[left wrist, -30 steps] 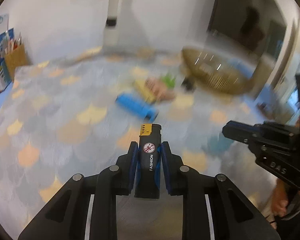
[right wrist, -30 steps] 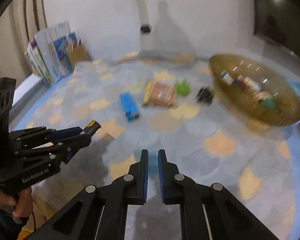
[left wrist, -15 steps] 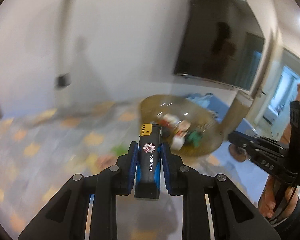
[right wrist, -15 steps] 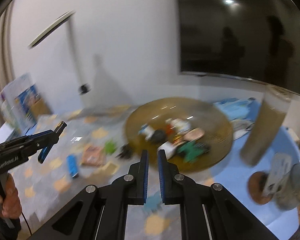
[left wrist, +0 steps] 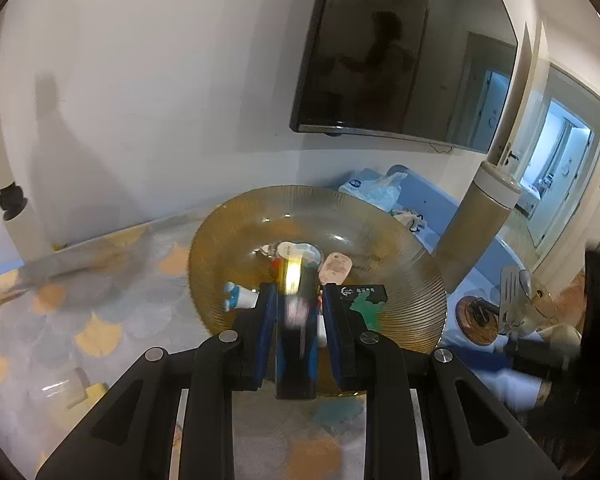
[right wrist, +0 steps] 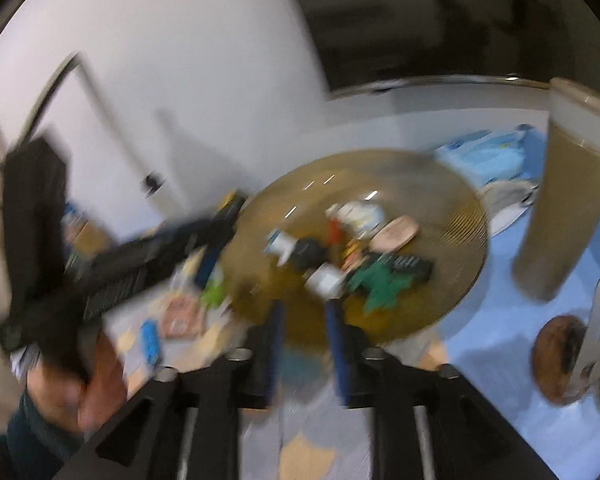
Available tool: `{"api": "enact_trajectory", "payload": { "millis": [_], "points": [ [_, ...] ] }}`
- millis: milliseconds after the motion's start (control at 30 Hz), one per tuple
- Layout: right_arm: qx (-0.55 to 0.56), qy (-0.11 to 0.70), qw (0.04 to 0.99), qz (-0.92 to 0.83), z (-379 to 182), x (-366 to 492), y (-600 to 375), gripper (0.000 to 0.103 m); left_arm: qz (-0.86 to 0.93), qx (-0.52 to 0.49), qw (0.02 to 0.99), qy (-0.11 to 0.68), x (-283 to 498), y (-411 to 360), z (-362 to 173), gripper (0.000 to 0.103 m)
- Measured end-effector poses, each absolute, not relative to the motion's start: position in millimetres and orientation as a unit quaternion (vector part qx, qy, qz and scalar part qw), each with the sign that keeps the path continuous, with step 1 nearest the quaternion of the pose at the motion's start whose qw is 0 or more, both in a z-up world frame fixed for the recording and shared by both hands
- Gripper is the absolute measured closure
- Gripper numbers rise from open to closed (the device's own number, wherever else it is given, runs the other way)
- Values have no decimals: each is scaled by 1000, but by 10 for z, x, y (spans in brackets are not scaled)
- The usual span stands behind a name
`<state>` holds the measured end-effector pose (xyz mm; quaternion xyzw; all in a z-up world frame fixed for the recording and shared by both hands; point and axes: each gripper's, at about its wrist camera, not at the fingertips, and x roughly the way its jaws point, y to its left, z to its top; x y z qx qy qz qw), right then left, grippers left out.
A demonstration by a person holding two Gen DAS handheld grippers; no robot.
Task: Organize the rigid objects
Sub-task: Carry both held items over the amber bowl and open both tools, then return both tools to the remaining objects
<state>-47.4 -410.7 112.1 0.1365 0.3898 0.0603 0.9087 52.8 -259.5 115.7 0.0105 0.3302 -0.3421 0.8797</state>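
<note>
The lighter — dark body, yellow cap, blurred in the left wrist view — sits upright between the blue pads of the left hand-held gripper, which is clamped on it above the near part of the amber glass bowl. The same gripper shows in the right wrist view as a smeared dark shape at the left, gripped by the person's left hand, its tip with the yellow cap at the bowl's left rim.

The bowl rests on a table covered with a scale-patterned cloth in grey and orange. Inside the bowl lie a green toy, a black object, a small white cylinder, a pinkish oval tag and a white piece with blue ends; several are too blurred to name more closely.

The right hand-held gripper is opening — its blue pads stand apart with nothing between them, just before the bowl's near rim. On the cloth left of the bowl are a blue block, a flat packet and a small green piece. A tall tan cylinder stands right of the bowl, and a dark screen hangs on the wall.
</note>
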Motion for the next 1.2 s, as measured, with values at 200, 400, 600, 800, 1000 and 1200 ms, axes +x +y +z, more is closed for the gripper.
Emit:
{"api": "enact_trajectory", "payload": {
  "millis": [200,400,600,800,1000,1200],
  "points": [
    [114,448,884,66,591,-465,-3649,34,-339,29,882,327,435,-2483,1170,82],
    [65,467,882,10,306,-97,-3507,56,-334,21,878,342,438,-2282,1097,82],
    [83,456,886,22,415,-314,-3560,67,-303,-5,889,343,372,-1862,1146,82],
    [79,394,915,35,1054,-747,-3632,67,-250,6,921,298,100,-1219,1617,82],
    [88,356,930,-17,1410,-504,-3900,67,-203,-19,941,270,-173,-679,1861,79],
    [131,433,891,-47,1043,-100,-4121,67,-188,-6,925,329,-183,-527,1498,69]
  ]
}}
